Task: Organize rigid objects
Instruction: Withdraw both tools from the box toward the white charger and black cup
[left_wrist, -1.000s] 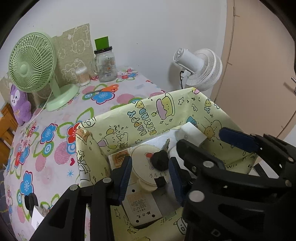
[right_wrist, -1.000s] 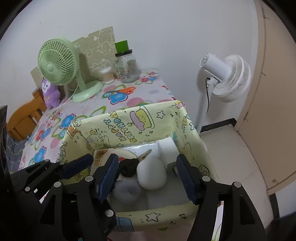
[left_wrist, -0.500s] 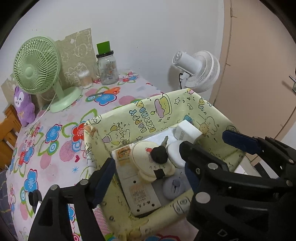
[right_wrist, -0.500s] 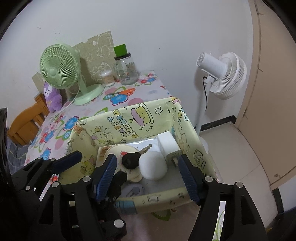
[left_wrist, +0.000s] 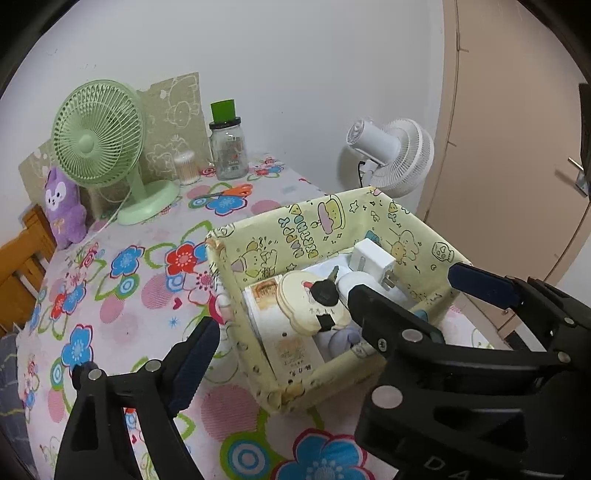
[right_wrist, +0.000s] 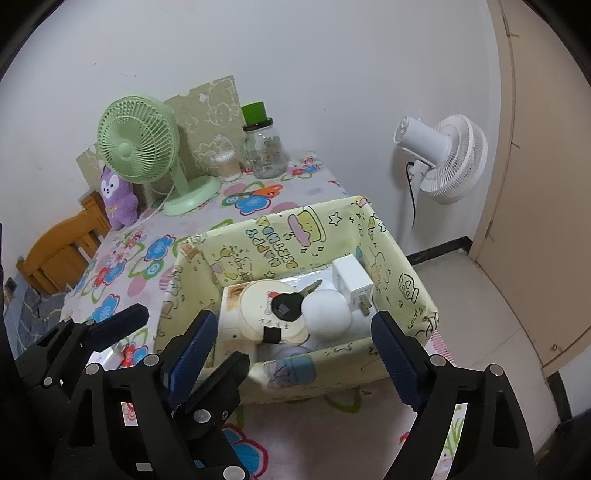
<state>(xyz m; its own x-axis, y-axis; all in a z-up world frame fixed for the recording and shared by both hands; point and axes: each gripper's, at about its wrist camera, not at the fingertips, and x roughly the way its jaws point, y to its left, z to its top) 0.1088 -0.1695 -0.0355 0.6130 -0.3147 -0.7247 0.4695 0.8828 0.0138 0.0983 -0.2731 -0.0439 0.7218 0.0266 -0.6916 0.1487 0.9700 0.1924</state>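
Box (right_wrist: 325, 236): soft-walled, pale yellow cartoon print, set at the table's near right corner, its right wall along the table edge.
Contents: round cream tin (right_wrist: 266, 306), black key (right_wrist: 286, 304), white ball (right_wrist: 325, 314), white charger block (right_wrist: 351, 280), packed touching.
Left gripper (left_wrist: 280, 314): jaws opening, spread wide, nothing gripped; box corner seen between them.
Right gripper (right_wrist: 291, 343): jaws opening, wide, empty, box's near wall between.
Open room: flowered tablecloth (left_wrist: 122, 295) left of box.

White wall (right_wrist: 332, 55), beige door (left_wrist: 517, 184) — floral-clothed table (left_wrist: 110, 295), wooden chair (right_wrist: 55, 251), pale floor (right_wrist: 498, 314).
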